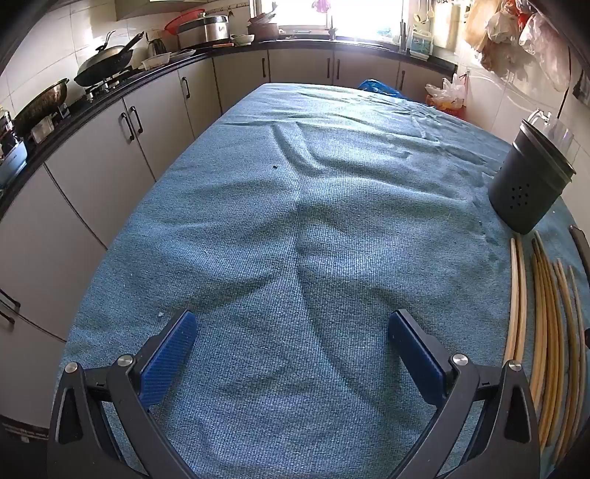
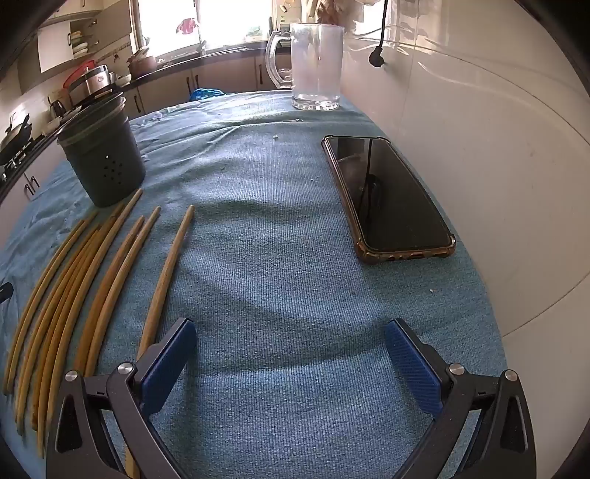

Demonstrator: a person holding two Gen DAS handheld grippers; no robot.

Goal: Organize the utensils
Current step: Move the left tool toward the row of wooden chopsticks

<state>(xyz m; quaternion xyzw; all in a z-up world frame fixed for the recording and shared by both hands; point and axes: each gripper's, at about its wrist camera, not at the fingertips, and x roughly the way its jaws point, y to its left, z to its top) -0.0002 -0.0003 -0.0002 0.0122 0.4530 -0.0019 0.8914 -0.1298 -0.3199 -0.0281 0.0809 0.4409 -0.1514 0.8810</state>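
tongs: left (image 1: 291, 353) and right (image 2: 291, 359) released, empty | risk: chopsticks (image 2: 110, 272) at 9 o'clock roll off cloth-covered tabletop (image 2: 280, 258) if nudged; holder (image 2: 101, 156) tips

— Home kitchen?
— Clearly: wok (image 1: 105, 62) on a gas hob, steel pot (image 1: 204, 28) on the dark counter (image 1: 121, 88), row of cabinet doors (image 1: 162, 107) beneath, tiled walls (bright window behind), glass jug (image 2: 316, 66) on a cloth-covered table (image 1: 295, 228).

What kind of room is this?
A home kitchen, most likely: a dark wok on a gas stove, beige cabinets under a black countertop, and wooden chopsticks on the blue-clothed table.
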